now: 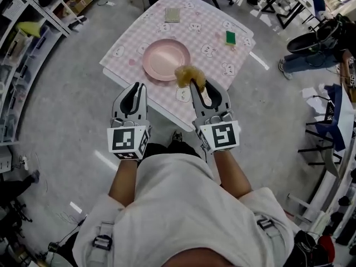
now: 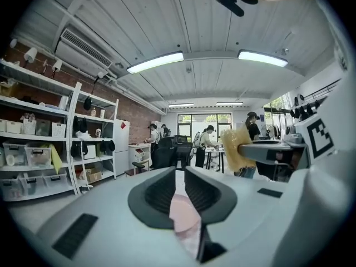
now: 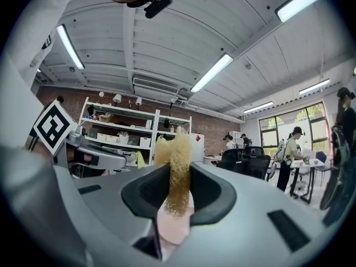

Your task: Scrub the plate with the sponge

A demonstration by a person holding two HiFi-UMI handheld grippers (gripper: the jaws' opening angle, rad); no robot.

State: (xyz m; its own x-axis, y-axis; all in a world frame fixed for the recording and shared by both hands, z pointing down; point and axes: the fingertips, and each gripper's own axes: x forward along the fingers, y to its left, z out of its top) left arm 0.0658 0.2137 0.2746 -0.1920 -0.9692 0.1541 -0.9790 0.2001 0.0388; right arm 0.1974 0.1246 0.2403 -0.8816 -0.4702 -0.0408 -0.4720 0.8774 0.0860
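Closest to the head camera is the person's white shirt (image 1: 183, 204), and beyond it both grippers are held out side by side over the near edge of the table (image 1: 200, 29). The left gripper (image 1: 136, 89) has its fingers drawn to a thin slit with nothing between them. The right gripper (image 1: 198, 87) is clamped on the yellow sponge (image 1: 188, 74), most of which sticks out past the tips. The sponge shows just over the near right rim of the pink plate (image 1: 161, 60); whether it touches cannot be told, though both gripper views look out across the room, which suggests it is held above the plate. The plate lies loose on the checked cloth, toward the table's near left side, with only a narrow strip of cloth between it and that edge. That seems the main risk: scrubbing with nothing steadying the plate would likely push it across the cloth, or ruck the cloth, and a stroke pulled leftward or toward the person could carry it off the edge. The pinch on the soft sponge could also let it fold or twist under pressure. Strokes away from the person have more room, since a green pad (image 1: 230, 37) and a grey square pad (image 1: 172, 14) lie well apart on the far side. Shelving (image 1: 22, 49) stands well clear at the left.
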